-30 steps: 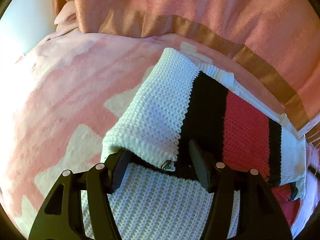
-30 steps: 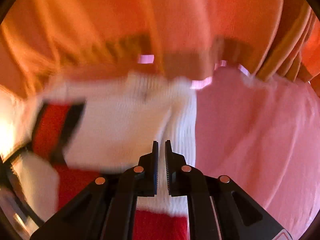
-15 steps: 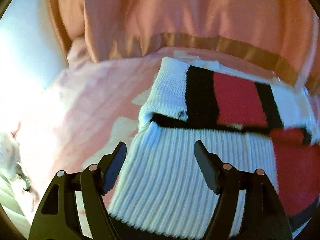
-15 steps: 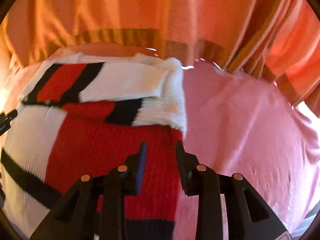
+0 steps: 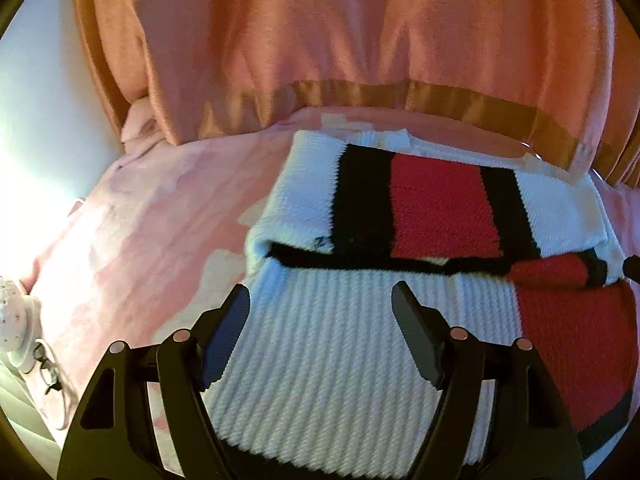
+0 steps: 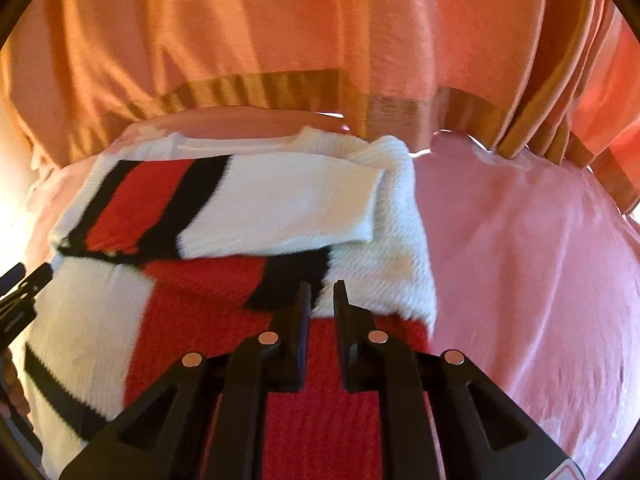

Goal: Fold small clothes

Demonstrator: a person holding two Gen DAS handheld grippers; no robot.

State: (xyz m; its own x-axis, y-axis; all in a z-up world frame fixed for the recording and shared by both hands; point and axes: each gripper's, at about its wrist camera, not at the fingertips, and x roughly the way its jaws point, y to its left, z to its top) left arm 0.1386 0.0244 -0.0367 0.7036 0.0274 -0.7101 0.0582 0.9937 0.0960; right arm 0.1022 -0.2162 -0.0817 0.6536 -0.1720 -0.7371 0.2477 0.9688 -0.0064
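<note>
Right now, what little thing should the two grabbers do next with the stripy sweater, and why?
Probably lower both to the near edge of the sweater and pinch it, ready to fold it away toward the far half. The sleeve already lies folded across the top. The left gripper is wide open and holds nothing; the right gripper is only slightly apart, also holding nothing.

Left gripper (image 5: pixel 320 300) jaws spread wide, empty, above white ribbed part of knit sweater (image 5: pixel 420 216). Sweater's folded red-black-white panel lies beyond the gripper, on pink blanket (image 5: pixel 160 216). Orange curtain (image 5: pixel 340 40) behind sweater.
</note>
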